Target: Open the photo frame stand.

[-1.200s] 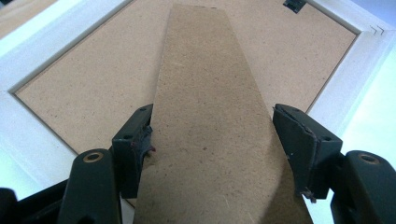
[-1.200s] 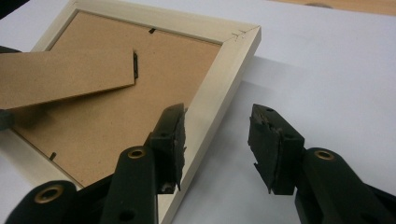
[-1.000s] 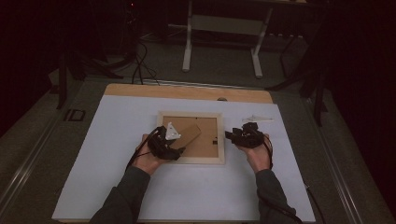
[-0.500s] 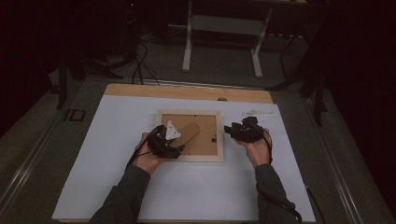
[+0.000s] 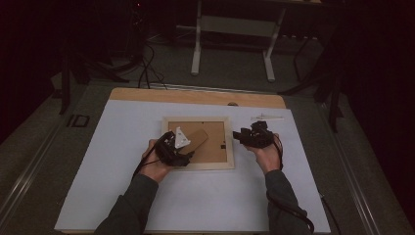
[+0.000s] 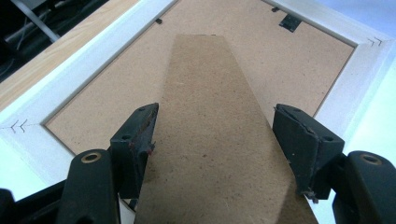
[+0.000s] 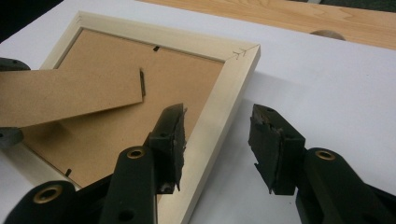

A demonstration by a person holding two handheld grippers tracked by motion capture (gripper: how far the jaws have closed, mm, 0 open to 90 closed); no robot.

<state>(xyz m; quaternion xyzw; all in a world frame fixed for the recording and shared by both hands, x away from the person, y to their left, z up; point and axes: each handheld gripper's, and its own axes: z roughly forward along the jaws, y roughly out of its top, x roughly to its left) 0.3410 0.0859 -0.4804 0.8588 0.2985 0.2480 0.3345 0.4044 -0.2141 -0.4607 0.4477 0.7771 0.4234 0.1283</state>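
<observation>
The picture frame (image 5: 198,143) lies face down on the counter (image 5: 122,147). Your left tool (image 6: 215,140) pinches its cardboard stand (image 6: 210,135) by the edges. Your right tool (image 7: 217,140) is spread, straddling the frame's right rail without pressing on it.

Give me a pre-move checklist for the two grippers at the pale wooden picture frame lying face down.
1. Pale wooden picture frame flat on the white tabletop: ok.
2. Brown fibreboard stand flap between left gripper jaws: ok.
3. Left pads pressing the flap: cannot tell.
4. Right gripper open, straddling the frame's side rail: ok.
5. Right pads gripping the rail: not ok, gaps visible.
</observation>
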